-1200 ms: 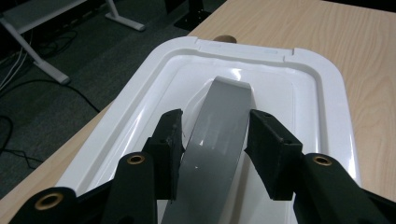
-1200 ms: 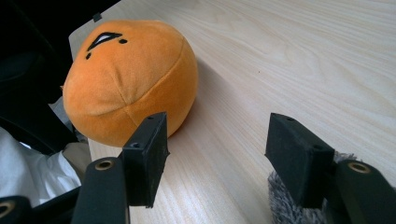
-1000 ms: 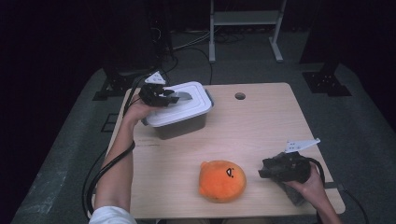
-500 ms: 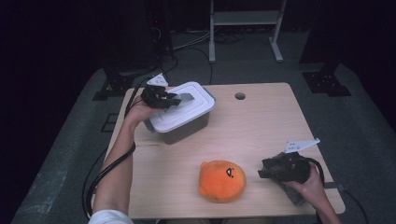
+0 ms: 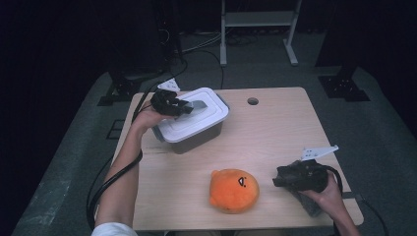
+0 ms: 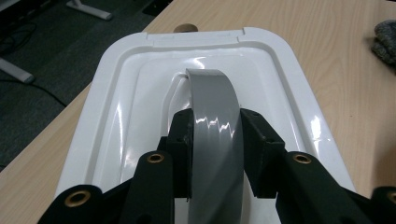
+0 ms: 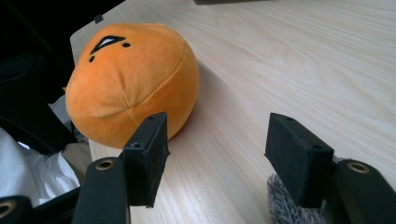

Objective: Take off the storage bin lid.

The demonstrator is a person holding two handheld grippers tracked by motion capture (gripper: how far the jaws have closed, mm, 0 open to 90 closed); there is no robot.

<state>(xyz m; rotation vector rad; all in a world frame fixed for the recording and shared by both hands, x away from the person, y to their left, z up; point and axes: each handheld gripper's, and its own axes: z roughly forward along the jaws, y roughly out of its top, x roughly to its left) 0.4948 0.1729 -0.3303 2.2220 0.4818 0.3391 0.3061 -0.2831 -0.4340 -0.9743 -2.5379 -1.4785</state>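
Observation:
A grey storage box (image 5: pixel 196 140) with a white lid (image 5: pixel 209 115) stands at the table's far left. My left gripper (image 5: pixel 184 107) is over it, shut on the lid's grey arched handle (image 6: pixel 212 107). Its jaws have just been closing, and the pads now press the handle's two sides (image 6: pixel 215 135). A round orange plush toy (image 5: pixel 233 189) lies near the front edge. My right gripper (image 5: pixel 278 179) rests just right of it, open, with bare table between its jaws (image 7: pixel 229 144); the plush (image 7: pixel 130 79) is beside its left jaw, apart from it.
The light wooden table (image 5: pixel 275 132) has a round cable hole (image 5: pixel 253 101) at the back. A grey fuzzy cloth (image 5: pixel 307 204) lies under the right hand. Dark floor, cables and a white stand frame (image 5: pixel 258 19) lie beyond the table.
The left gripper has closed on the lid's handle and the hand has shifted slightly. The right hand and the plush have not moved.

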